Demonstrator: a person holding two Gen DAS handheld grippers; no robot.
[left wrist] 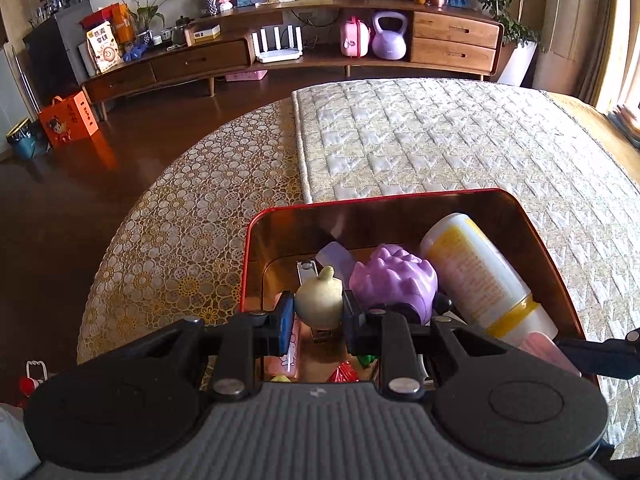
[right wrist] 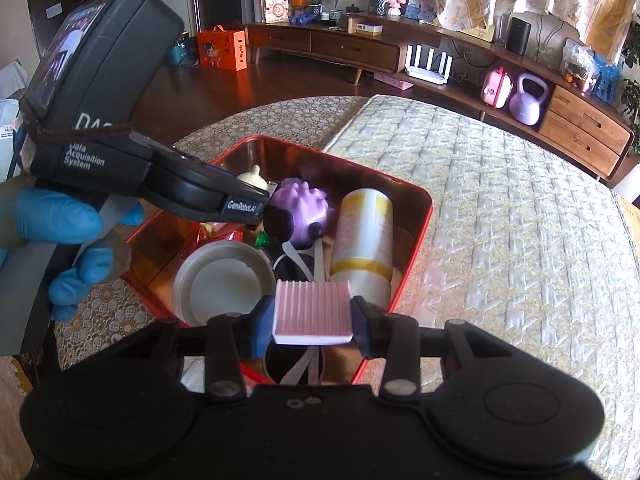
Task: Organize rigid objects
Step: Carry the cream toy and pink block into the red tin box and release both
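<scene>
In my left wrist view, my left tongs point(left wrist: 319, 316) are clamped on one small cream-coloured onion-shaped plastic toy point(left wrist: 320, 300), held between the blue pads just above the red-rimmed metal tin with a coppery inside point(left wrist: 536, 236). Just right of the toy, touching my right-hand pad, lies one purple knobbly plastic toy point(left wrist: 394, 278). Beyond it one white cylindrical bottle with yellow bands point(left wrist: 480, 276) leans along the tin's right wall; its print is too blurred to read. One steel nail clipper point(left wrist: 307, 270) lies behind the onion toy. The tin rests on the surface under a cream quilted cloth point(left wrist: 460, 140). On the far cabinet stand one lilac kettlebell point(left wrist: 389, 38) and one white router point(left wrist: 279, 46) with four aerials.

In my right wrist view, my right tongs point(right wrist: 312, 322) grip one pink ribbed rectangular block with a white edge point(right wrist: 311, 308), held level over the near rim of the tin point(right wrist: 420, 236). Ahead of it in the tin sit one round grey lid point(right wrist: 224, 276), the bottle point(right wrist: 364, 232) and the purple toy point(right wrist: 300, 204). My other tongs point(right wrist: 258, 196) reach in from the left, gripped by a blue-gloved hand point(right wrist: 68, 236); the body reads "Data Acquisition System" and "GenRobot.AI". The onion toy point(right wrist: 253, 178) peeks out behind them. One orange gift box point(right wrist: 221, 49) stands on the floor.
</scene>
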